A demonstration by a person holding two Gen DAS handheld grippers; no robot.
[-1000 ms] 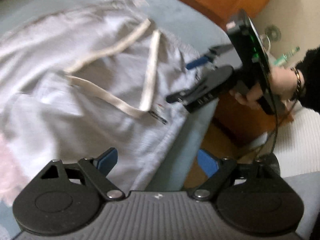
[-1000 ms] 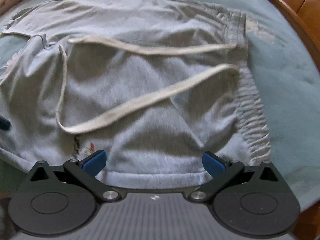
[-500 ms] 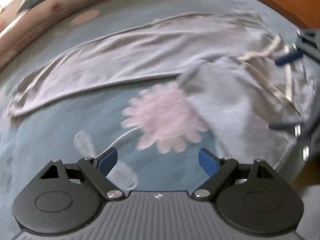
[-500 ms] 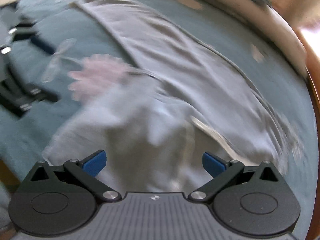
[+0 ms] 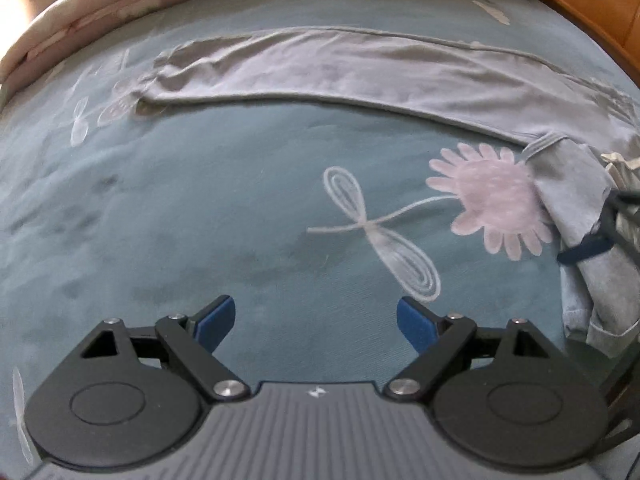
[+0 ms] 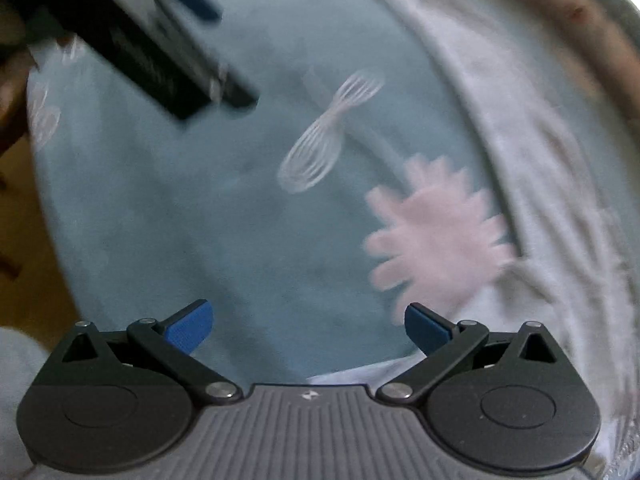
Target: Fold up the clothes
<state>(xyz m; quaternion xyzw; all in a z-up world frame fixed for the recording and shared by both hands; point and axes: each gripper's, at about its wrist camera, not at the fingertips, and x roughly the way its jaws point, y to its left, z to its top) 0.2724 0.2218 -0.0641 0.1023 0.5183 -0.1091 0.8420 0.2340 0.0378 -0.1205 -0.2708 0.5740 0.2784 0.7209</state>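
- Left tongs (image 5: pixel 316 320) released, empty, over bare bedspread (image 5: pixel 200 208).
- Right tongs (image 6: pixel 308 330) released, empty.
- Grey trousers (image 5: pixel 360 76) lie beyond the left tongs.

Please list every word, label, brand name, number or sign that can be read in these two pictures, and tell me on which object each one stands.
No readable words or numbers appear in either view.
Small white emblem on the ribbed grey body of the left hand-held gripper: a logo mark only, no letters.
The same emblem on the right hand-held gripper: no letters.
The light grey cotton trousers and blue flower-patterned bedcover show no legible label.
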